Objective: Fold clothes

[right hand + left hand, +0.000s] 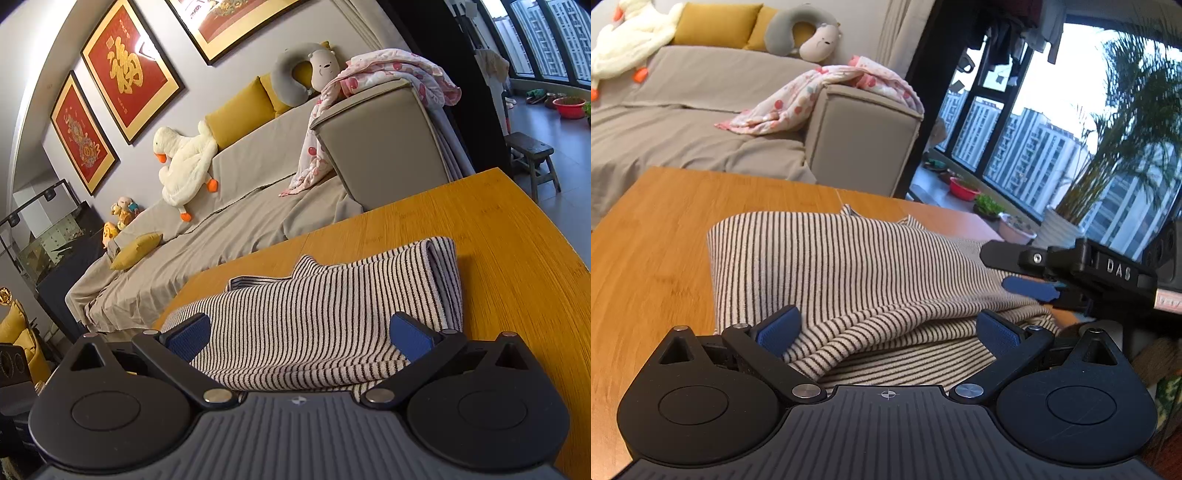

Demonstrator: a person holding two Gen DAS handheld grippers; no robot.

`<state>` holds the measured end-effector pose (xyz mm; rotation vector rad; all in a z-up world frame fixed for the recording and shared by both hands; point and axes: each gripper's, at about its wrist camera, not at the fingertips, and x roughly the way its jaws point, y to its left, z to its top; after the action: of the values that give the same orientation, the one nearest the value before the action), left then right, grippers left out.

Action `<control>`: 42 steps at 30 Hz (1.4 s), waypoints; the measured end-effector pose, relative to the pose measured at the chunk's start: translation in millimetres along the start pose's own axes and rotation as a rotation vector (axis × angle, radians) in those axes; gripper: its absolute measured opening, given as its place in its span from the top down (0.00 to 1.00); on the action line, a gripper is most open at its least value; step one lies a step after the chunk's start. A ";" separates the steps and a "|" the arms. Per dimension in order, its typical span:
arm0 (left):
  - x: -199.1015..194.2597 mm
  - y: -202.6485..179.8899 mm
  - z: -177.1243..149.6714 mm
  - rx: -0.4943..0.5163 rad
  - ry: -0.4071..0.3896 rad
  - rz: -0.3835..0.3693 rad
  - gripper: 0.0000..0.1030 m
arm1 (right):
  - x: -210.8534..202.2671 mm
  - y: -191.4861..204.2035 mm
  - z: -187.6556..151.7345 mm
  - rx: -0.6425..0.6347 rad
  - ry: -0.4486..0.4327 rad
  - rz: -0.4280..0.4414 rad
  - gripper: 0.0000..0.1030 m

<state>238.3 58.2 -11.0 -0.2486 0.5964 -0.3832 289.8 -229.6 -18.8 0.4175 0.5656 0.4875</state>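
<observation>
Knitwear — a striped sweater point(849, 266) lying part-folded on the table point(665, 229) — is risking a slipped fold, since the left claw point(886, 332) and right claw point(299, 338) are hovering spread, gripping nothing.

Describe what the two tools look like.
Both match: the left tool and right tool have black linkage arms on round black discs, silver pivot pins, blue textured pads and a ribbed grey base with a crosshair mark. The right tool's side reads "DAS".
</observation>
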 end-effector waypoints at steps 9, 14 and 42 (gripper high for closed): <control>1.5 -1.9 0.7 0.005 0.003 0.010 0.00 | 3.8 11.7 4.5 -0.067 0.101 -0.031 0.00; 7.8 -12.4 4.3 0.117 0.076 0.036 0.00 | -14.6 12.3 37.3 -0.070 0.185 0.010 0.00; 2.3 6.6 39.5 0.342 0.212 0.148 0.00 | -19.5 18.5 30.1 -0.525 0.252 -0.299 0.13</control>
<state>265.1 67.8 17.3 0.1659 0.7410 -0.3640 287.4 -232.4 21.4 -0.2310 0.7022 0.3827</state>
